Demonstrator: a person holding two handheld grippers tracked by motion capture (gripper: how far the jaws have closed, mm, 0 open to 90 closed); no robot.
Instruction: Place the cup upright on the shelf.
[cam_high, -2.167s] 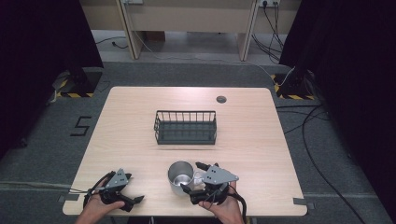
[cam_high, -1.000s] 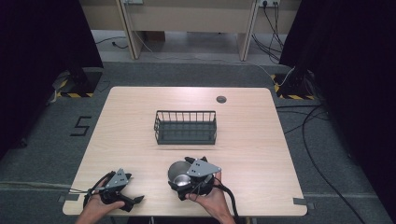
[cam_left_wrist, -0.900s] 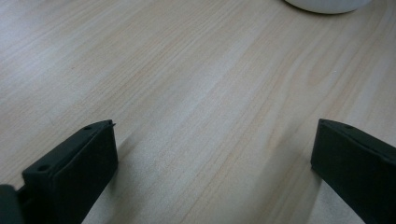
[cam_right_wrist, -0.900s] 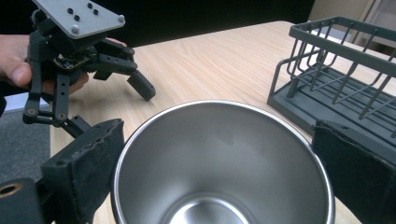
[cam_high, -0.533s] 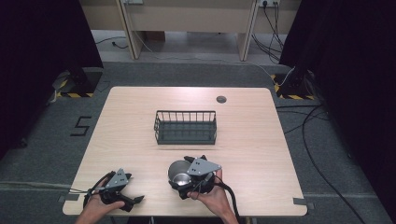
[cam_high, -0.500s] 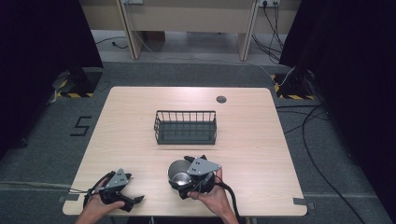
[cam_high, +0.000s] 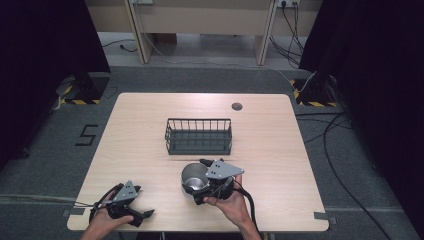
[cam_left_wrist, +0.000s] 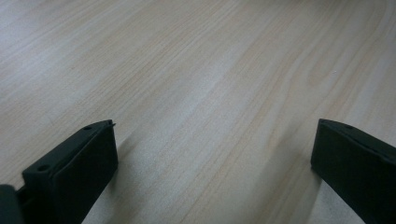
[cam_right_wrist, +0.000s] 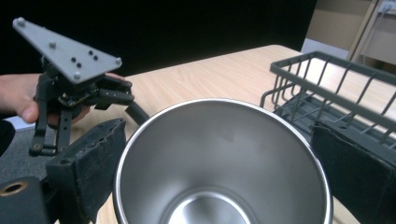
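Observation:
A shiny steel cup stands upright on the wooden table near the front edge. My right gripper is open, and its two black jaws stand on either side of the cup; their pads sit right beside the rim. I cannot tell whether they touch it. My left gripper rests at the front left corner, open, with bare table between its jaws. The right gripper view also catches the left gripper, held in a hand beyond the cup.
A dark wire basket stands empty at the table's middle, just behind the cup, and shows at the right in the right gripper view. A small round dark cap sits in the tabletop near the far edge. Cables trail on the floor at the right.
My right gripper has moved left from beside the cup until its jaws straddle it. The left gripper and the cup have stayed put.

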